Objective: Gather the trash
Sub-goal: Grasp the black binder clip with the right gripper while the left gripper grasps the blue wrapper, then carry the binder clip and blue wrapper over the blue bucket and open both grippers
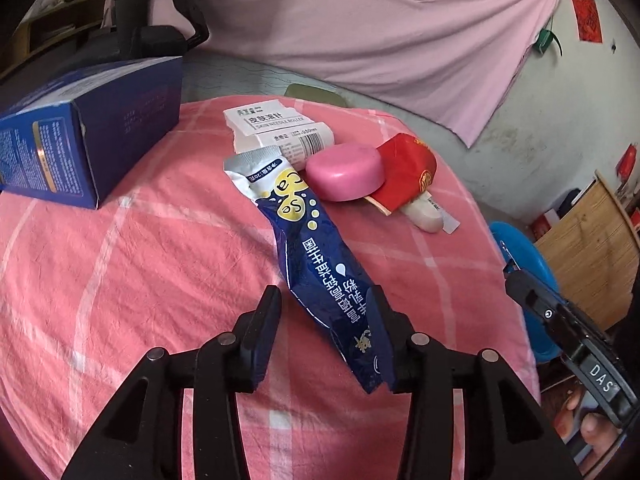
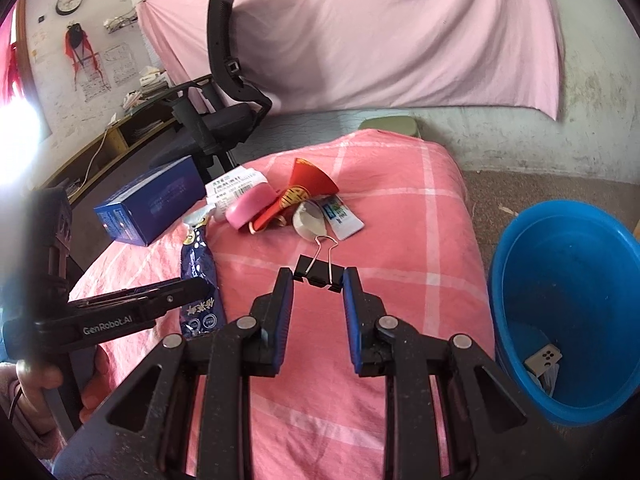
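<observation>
My left tongs [image 1: 326,300] straddle the blue snack wrapper [image 1: 320,252] on the pink bed [image 1: 140,260], spread, not yet pinching. My right tongs [image 2: 318,280] pinch a black binder clip [image 2: 319,276]; next, I'd carry it right to the blue bucket [image 2: 560,280].

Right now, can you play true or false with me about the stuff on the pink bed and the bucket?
1. The right tool pinches a black binder clip. True.
2. The bucket is red. False: it is blue.
3. A pink round block lies beside a red wrapper. True.
4. The blue box sits inside the bucket. False: it rests on the pink checked cloth.
5. A dark blue packet lies between the left tool's fingers. True.
</observation>
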{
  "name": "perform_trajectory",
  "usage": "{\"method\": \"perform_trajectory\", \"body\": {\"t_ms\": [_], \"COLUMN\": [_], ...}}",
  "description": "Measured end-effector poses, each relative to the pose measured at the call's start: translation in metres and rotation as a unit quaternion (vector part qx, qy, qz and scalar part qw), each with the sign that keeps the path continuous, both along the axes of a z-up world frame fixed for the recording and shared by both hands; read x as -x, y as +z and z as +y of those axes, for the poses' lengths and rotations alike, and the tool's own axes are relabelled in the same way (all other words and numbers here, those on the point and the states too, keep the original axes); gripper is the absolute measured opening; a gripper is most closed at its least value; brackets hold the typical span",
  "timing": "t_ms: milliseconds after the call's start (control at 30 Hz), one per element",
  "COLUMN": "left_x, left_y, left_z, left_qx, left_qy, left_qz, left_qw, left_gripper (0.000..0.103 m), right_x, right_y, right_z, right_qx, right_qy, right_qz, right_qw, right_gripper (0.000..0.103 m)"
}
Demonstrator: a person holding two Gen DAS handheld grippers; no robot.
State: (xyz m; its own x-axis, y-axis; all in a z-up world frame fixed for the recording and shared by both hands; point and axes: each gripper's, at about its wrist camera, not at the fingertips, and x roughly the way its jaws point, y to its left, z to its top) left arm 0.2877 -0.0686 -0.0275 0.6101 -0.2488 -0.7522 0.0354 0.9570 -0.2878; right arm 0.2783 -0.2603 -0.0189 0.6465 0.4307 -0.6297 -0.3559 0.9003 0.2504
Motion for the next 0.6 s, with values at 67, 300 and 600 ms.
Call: {"method": "perform_trajectory", "body": {"t_ms": [67,300,600], "left_x": [0.000,0.001,0.036], "left_y": [0.000,-0.002,0.031], "left_z": [-0.007,-0.011,-0.014], "left_qx": [-0.012,0.013,0.022], "left_qy": [-0.009,-0.023,-0.033], "left_qz": [-0.004,-0.017,-0.120], "left_qw": [0.9999,0.9995,0.9920], "left_gripper": [0.029,0.006,0.001], "right_x": [-0.002,-0.008,0.017], "right_y": [-0.002,-0.009,0.011], "right_z": [-0.002,-0.006,-0.009], "right_qx": [0.002,-0.003,-0.013], "right_qy": [-0.001,0.000,-0.002], "right_qz": [0.007,0.030,-0.046], "right_qw": [1.000,1.000,0.999], "right_gripper": [0.046,0.046,0.046]}}
